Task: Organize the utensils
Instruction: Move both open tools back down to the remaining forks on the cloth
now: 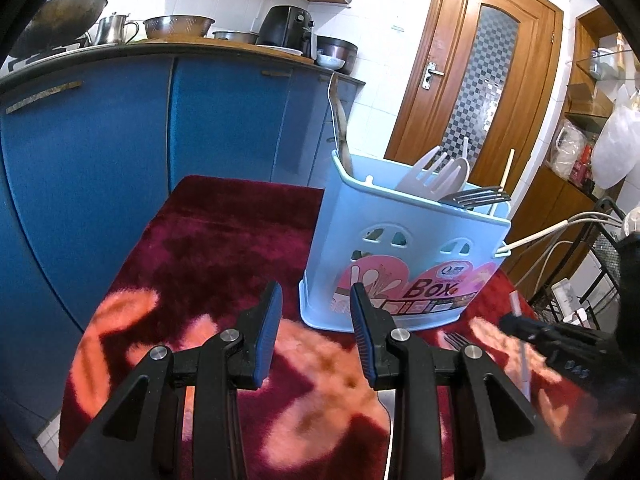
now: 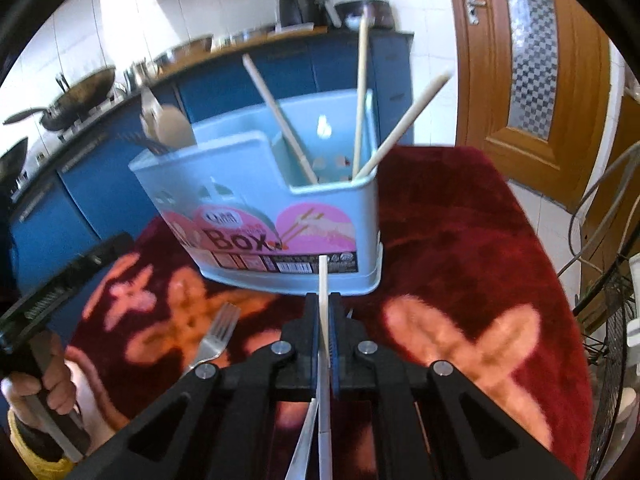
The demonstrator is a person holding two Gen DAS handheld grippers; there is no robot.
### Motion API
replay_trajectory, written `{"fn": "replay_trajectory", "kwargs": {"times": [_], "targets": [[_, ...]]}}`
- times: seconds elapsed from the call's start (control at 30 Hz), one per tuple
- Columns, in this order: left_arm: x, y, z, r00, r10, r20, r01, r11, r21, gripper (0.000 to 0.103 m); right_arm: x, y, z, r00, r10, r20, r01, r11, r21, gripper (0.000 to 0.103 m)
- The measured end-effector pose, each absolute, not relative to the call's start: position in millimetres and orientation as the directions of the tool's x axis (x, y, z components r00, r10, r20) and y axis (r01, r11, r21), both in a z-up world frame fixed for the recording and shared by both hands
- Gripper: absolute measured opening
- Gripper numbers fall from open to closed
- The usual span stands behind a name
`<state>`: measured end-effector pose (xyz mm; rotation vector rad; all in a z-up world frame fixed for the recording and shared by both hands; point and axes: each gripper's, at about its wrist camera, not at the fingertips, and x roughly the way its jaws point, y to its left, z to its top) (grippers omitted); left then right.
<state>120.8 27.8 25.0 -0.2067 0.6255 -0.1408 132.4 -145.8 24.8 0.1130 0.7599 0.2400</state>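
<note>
Chopstick (image 2: 323, 300): one, pale, clamped between the closed jaws of the right gripper (image 2: 325, 312); its long axis runs along the gripper's own pointing line, the free end reaching forward to the foot of the utensil box (image 2: 256, 184), and a second, metallic shaft shows beside it lower in the right wrist view, item not identifiable. Utensil box: light blue plastic, upright on the red patterned cloth (image 2: 460, 240), lying straight ahead of and above the held chopstick's tip, so by my judgement the stick must rise and tip upright to clear the rim. The right hand is the nearer to the low front compartment. Contents, that compartment: three chopsticks (image 2: 362, 92) leaning apart. Contents, taller compartment: white plastic forks and a spoon (image 1: 440, 178), metal fork tines (image 1: 480, 196), a brownish spoon at the far corner. Loose on the cloth: one metal fork (image 2: 216, 336), tines toward the box, between the two grippers. Left gripper (image 1: 316, 320): jaws partly apart, nothing between them, hovering over the cloth just short of the box's front face. A person's hand (image 2: 44, 384) grips its handle.
</note>
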Motion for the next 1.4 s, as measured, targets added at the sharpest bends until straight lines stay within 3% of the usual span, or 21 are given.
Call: {"fn": "replay_trajectory", "kwargs": {"times": [0.5,1.0,1.4], "targets": [[119.6,23.1,23.3,0.792,-0.192,-0.579,0.066,0.970,-0.232,0.035,98.1,-168.4,82.3,0.860,0.223,-0.460,-0.122,0.963,0.238,0.005],[122.6,20.6,16.8,0.782,-0.200,-0.590,0.072,0.970,-0.232,0.035,142.8,-156.1,158.7,0.958,0.153,-0.243,-0.106,0.975,0.196,0.006],[127.1,34.6,7.3,0.775,-0.206,-0.597,0.050,0.962,-0.267,0.035,197.9,-137.3,137.6,0.954,0.131,-0.270,-0.090,0.984,0.156,0.006]]}}
